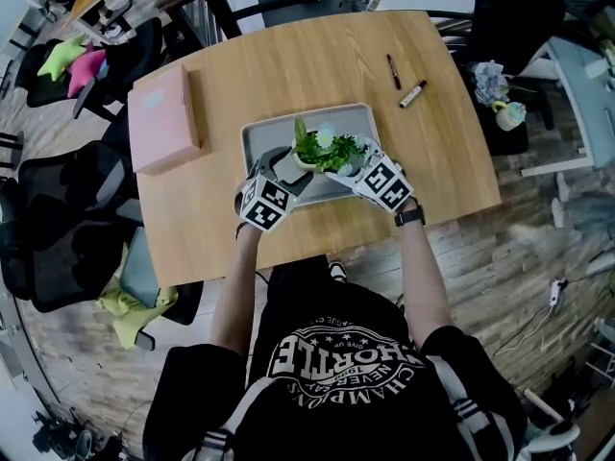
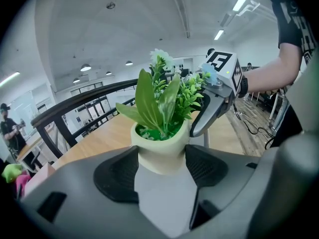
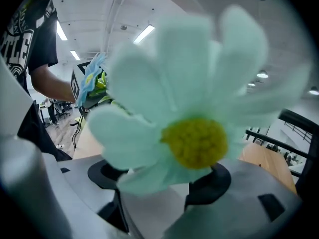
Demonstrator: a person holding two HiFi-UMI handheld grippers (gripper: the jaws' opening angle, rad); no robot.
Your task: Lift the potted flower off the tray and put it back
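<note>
- The light wooden table with rounded corners has its near edge just beside the tray's near rim. There is little table to spare on the person's side of the tray, but broad bare wood beyond the tray's far rim.
- The grey rectangular metal tray is bare over its far and right parts, so there is plenty of room to set the pot down again.
- The flat pink box lies left of the tray, apart from it and out of the way.
- The potted flower, a small pale-green pot of green leaves and a white daisy, sits over the tray's near-left part. Its base is hidden. I judge it already raised off the tray, which leaves only putting it back.
- The left gripper, at the tray's near-left, has its black pads clamped on the pot's two sides.
- The right gripper, at the tray's near-right, shows its pads apart. The daisy covers the gap, so I cannot tell whether they press on the pot.
- Two dark marker pens lie beyond the tray's far-right corner, well apart from it.
</note>
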